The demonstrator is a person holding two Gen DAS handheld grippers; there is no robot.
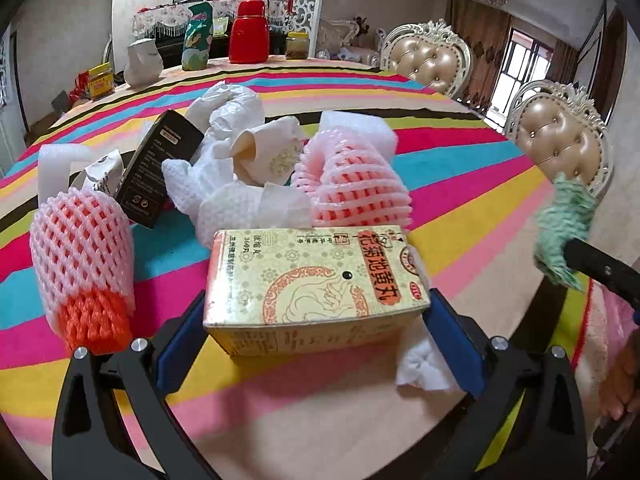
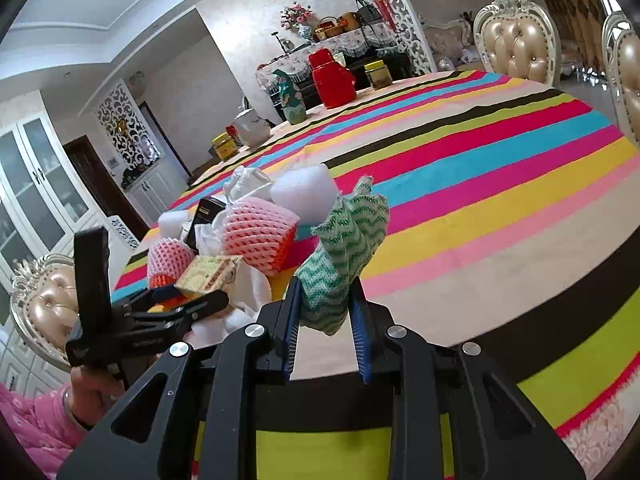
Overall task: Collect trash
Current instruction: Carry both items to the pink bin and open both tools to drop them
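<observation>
The yellow medicine box (image 1: 316, 284) lies on the striped table (image 1: 460, 208), long axis crosswise between the wide-open pads of the left hand-held gripper (image 1: 312, 320), nearer than the right. The right hand-held gripper (image 2: 326, 312) pinches one green cloth (image 2: 344, 248). Behind the box lie two pink foam nets (image 1: 360, 188) and one black box (image 1: 160, 172).

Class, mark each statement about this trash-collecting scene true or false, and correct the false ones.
1. The right tongs grip a green-and-white cloth. True.
2. The left tongs straddle a black box. False: a yellow medicine box.
3. The tablecloth is plain white. False: multicoloured stripes.
4. A red thermos stands at the table's far side. True.
</observation>
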